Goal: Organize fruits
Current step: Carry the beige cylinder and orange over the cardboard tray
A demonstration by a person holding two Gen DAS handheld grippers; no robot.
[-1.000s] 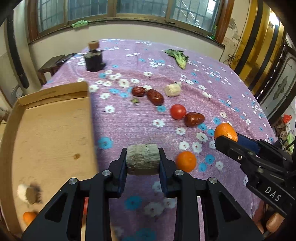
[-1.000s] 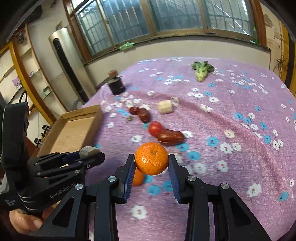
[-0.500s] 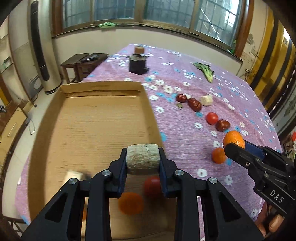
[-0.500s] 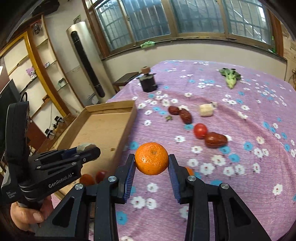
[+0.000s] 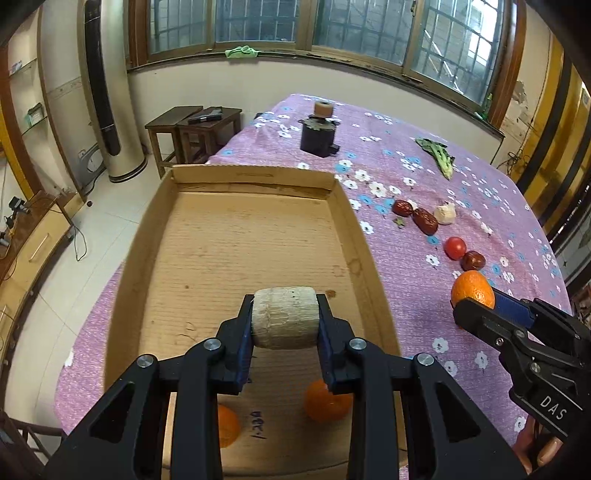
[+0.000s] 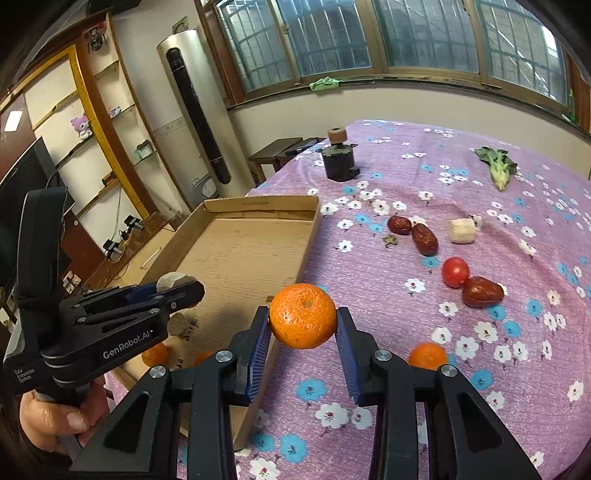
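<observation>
Two oranges (image 5: 327, 404) in cardboard box (image 5: 236, 177) partly hidden behind left gripper (image 5: 285, 322) fingers. Box near edge cut off by frame. Writing on box floor illegible.

Daylight is coming through barred windows (image 5: 369, 26) across the frame's top; a tall standing air conditioner (image 6: 195, 110) is standing upper left, beside dark wooden stools (image 5: 192, 136).

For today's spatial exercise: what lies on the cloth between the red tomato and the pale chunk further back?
In the right wrist view, only bare flowered cloth lies between the tomato and the pale chunk; the dates sit off to either side.
</observation>
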